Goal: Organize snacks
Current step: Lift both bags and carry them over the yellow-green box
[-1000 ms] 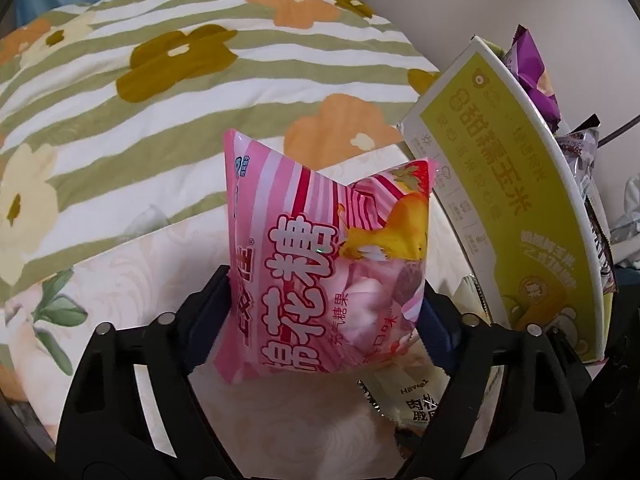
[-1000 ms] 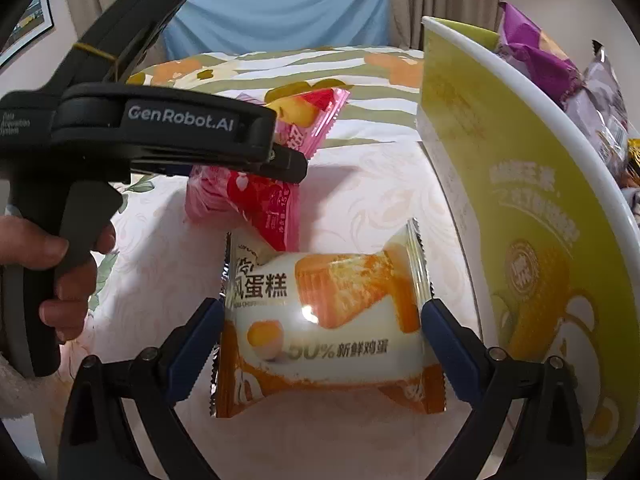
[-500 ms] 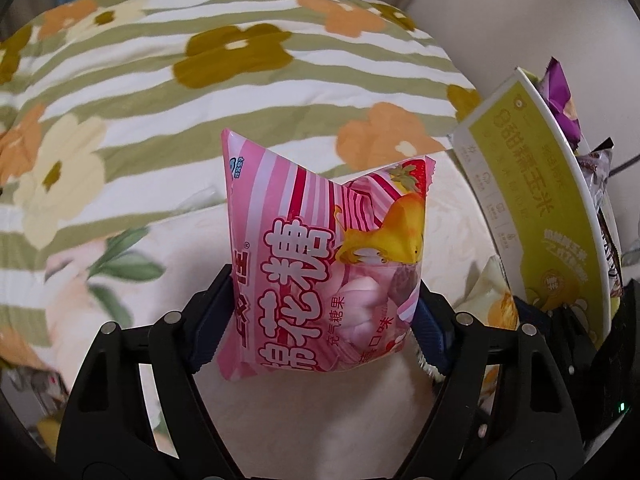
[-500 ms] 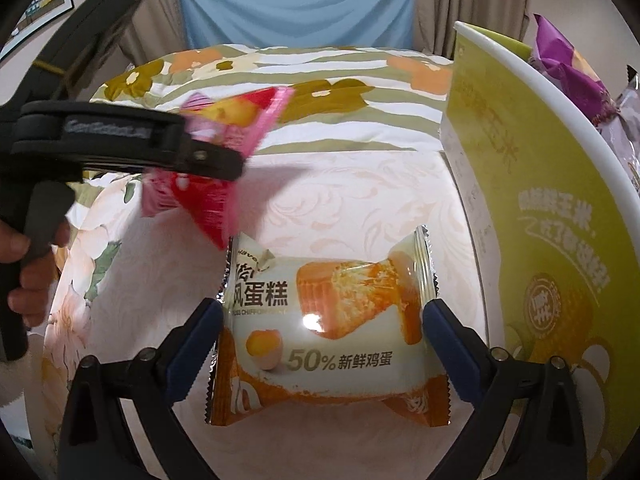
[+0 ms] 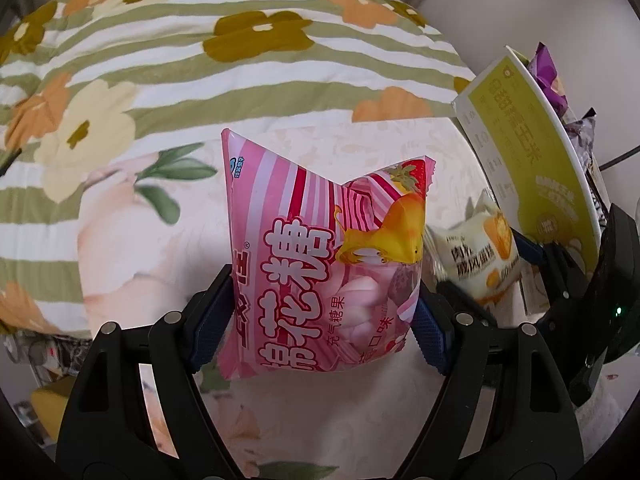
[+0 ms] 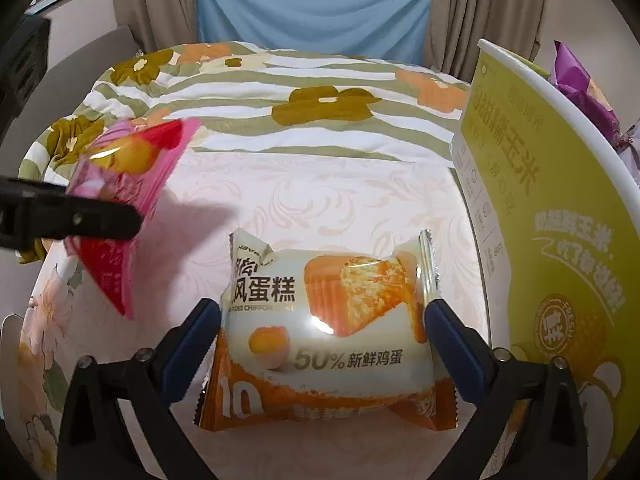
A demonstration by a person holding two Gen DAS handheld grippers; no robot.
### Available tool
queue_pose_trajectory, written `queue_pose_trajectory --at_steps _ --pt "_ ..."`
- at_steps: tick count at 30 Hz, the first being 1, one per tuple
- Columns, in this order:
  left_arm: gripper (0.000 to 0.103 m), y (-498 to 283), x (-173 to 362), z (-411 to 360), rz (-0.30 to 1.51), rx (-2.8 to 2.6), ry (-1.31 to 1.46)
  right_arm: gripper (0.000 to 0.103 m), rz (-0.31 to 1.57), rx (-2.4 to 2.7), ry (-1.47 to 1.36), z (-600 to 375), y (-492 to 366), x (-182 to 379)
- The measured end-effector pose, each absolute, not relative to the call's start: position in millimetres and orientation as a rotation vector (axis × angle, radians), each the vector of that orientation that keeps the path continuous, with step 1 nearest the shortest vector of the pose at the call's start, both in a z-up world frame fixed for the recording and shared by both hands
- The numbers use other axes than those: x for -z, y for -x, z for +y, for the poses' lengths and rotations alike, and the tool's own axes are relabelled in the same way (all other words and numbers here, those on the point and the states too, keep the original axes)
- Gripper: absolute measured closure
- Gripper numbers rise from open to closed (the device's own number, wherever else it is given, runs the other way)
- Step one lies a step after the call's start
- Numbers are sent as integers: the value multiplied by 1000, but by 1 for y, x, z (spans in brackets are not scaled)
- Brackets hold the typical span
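Note:
My left gripper (image 5: 324, 308) is shut on a pink marshmallow bag (image 5: 320, 248) and holds it above the bed. The same bag (image 6: 128, 200) shows at the left of the right wrist view, with the left gripper (image 6: 68, 216) across it. My right gripper (image 6: 324, 332) is shut on a white and orange chiffon cake packet (image 6: 332, 332), held above the bed. That packet also shows in the left wrist view (image 5: 480, 256), beside the yellow-green box (image 5: 536, 164).
A yellow-green cardboard box (image 6: 560, 240) stands at the right with purple snack bags (image 6: 580, 84) in it. A striped flowered quilt (image 6: 304, 92) lies at the back, a pale patterned sheet (image 6: 320, 200) below. Blue curtain (image 6: 316, 4) behind.
The left gripper has carried the pink bag up and to the left, away from the box. The right gripper has lifted the cake packet slightly and stays shut on it.

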State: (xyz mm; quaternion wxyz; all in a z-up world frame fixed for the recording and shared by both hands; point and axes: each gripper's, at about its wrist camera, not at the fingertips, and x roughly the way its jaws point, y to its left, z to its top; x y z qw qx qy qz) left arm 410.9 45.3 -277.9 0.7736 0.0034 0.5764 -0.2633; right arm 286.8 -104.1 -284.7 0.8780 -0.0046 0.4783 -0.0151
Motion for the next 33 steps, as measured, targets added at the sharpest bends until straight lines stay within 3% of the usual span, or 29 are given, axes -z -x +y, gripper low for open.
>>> queue_pose_trajectory --at_steps 2,7,13,22,33 --pt "26 -406 276 49 1245 572 -5 22 985 40 19 -104 -285 282" --pt "26 -394 264 57 1223 582 -4 32 974 66 -23 -109 -279 274" --pt "26 -382 235 60 1175 609 -9 33 951 81 -80 -106 -266 251" --pt "26 -365 165 42 1075 675 -6 33 853 106 -148 -111 -231 164" --pt "26 -332 100 -52 967 730 -21 33 759 188 -250 -201 -198 89"
